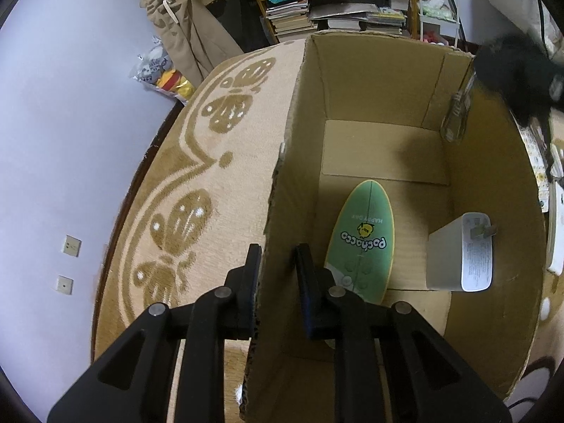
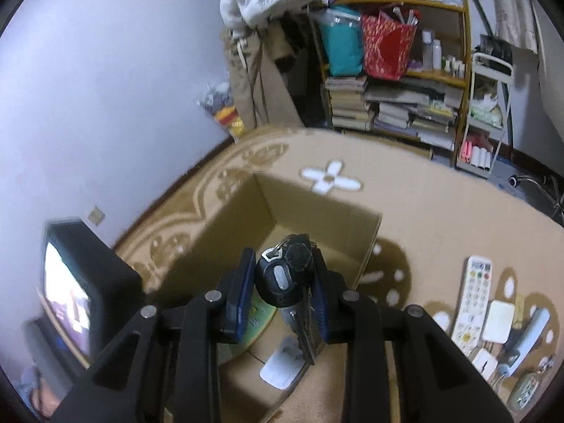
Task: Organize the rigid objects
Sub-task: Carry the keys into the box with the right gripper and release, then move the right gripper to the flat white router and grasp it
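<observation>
An open cardboard box [image 1: 384, 81] stands on the carpet. My left gripper [image 1: 278, 257] is shut on the box's left wall. Inside lie a green oval Pochacco item [image 1: 363, 243] and a white power adapter [image 1: 458, 257]. My right gripper [image 2: 283, 271] is shut on a bunch of keys with a black fob [image 2: 282, 276] and holds it above the box [image 2: 317, 211]. The keys also show at the upper right of the left wrist view [image 1: 458, 112], hanging over the box. The adapter [image 2: 282, 366] and the green item [image 2: 259, 317] show below the keys.
On the carpet right of the box lie a white remote [image 2: 470, 296], a white square item [image 2: 497, 320], a grey stick-like item [image 2: 528, 335] and other small objects. A bookshelf [image 2: 394, 105] stands behind. A black screen device [image 2: 81, 282] is at the left.
</observation>
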